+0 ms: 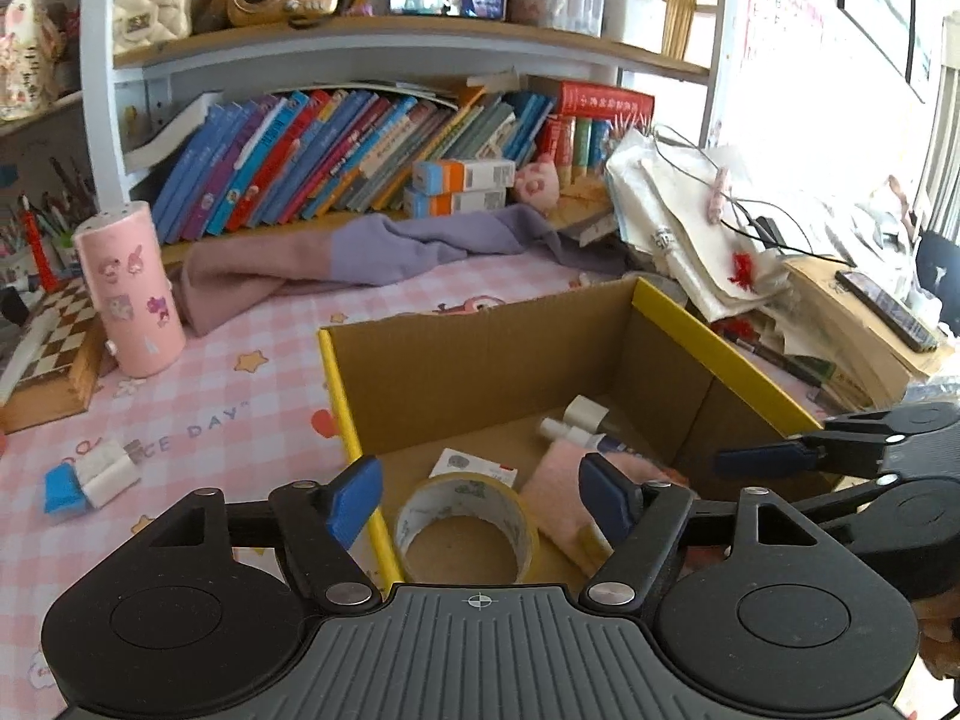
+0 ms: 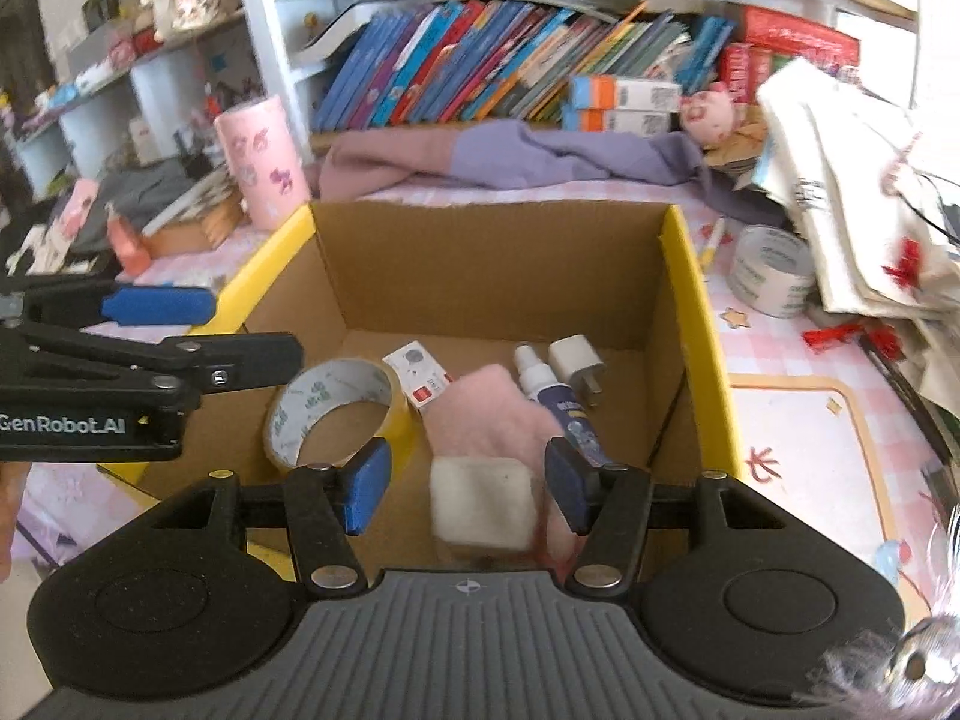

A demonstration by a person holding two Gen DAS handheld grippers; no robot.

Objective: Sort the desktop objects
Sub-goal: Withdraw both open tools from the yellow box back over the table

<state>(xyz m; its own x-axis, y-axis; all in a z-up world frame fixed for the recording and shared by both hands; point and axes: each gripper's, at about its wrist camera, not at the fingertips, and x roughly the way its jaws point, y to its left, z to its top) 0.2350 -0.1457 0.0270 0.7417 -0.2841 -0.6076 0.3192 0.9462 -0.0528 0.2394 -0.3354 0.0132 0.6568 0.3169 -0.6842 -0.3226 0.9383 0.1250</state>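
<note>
A cardboard box with yellow edges (image 1: 720,354) (image 2: 690,276) stands on the pink checked desk mat. On its floor lie a tape roll (image 1: 468,528) (image 2: 336,414), a small card (image 1: 474,465), a spray bottle (image 2: 558,402), a white plug (image 2: 576,360) and a pink fuzzy item with a white end (image 2: 483,504) (image 1: 564,480). My left gripper (image 1: 483,495) hangs open over the tape roll, touching nothing. My right gripper (image 2: 467,486) is open; the fuzzy item's white end lies between its jaws, and the pads stand clear of it.
A second tape roll (image 2: 771,279) and a pen (image 2: 714,240) lie right of the box. A blue and white block (image 1: 90,480), a pink cylinder (image 1: 129,294) and a chessboard box (image 1: 54,348) are on the left. A purple-pink cloth (image 1: 360,258) lies behind, bags and papers (image 1: 690,228) pile up at the right.
</note>
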